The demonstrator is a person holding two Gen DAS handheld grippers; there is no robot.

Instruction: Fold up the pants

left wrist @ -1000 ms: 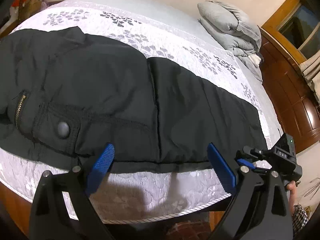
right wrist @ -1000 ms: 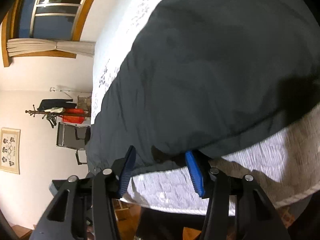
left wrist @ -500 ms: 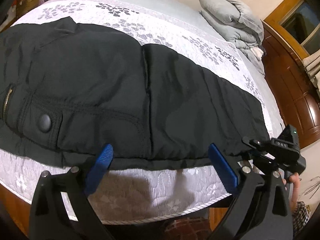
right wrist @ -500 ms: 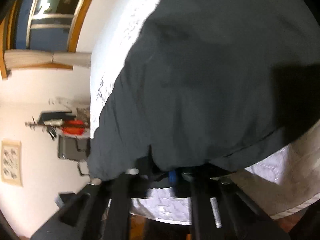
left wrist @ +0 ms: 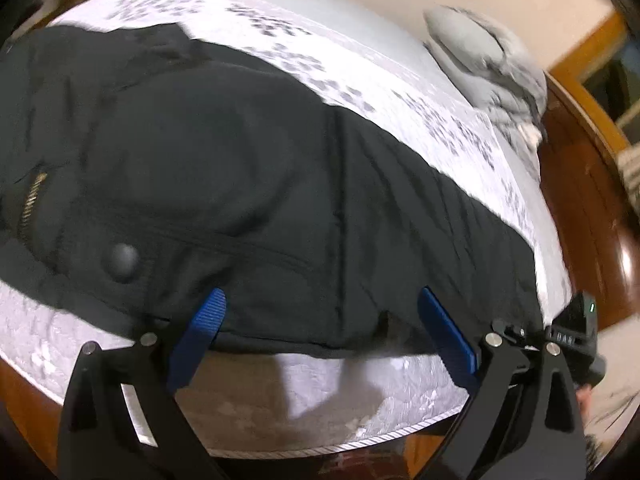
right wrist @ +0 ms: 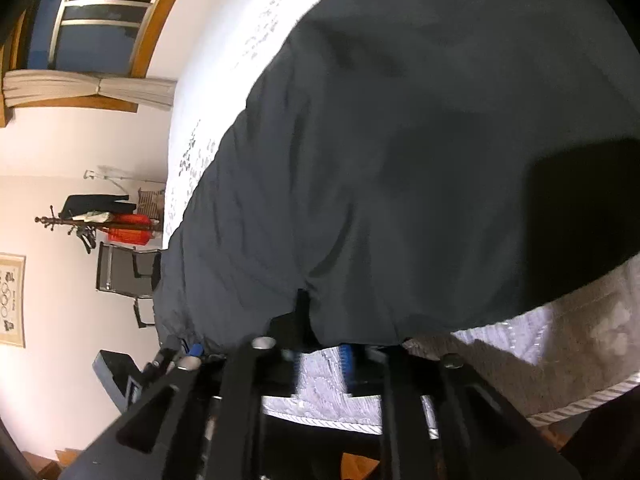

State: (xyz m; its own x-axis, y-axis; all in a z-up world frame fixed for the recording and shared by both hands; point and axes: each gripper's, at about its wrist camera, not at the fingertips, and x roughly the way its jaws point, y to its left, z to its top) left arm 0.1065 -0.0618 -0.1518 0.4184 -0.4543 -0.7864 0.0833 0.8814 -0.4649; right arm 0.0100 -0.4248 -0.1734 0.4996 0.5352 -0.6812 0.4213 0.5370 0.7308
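Observation:
Black pants lie spread across a bed with a white patterned cover; a brass zip and a round button show at the waist end on the left. My left gripper is open, its blue fingers straddling the near edge of the pants at mid-leg. My right gripper is closed to a narrow gap over the hem end of the pants, with fabric draped over its fingers; the same gripper shows in the left wrist view at the pants' right end.
A folded grey blanket lies at the far right corner of the bed. A dark wooden bed frame runs along the right. In the right wrist view a chair and a coat stand stand by the wall.
My right gripper moved in onto the hem and closed from wide open to a narrow gap. My left gripper moved in closer to the pants' near edge, still open.

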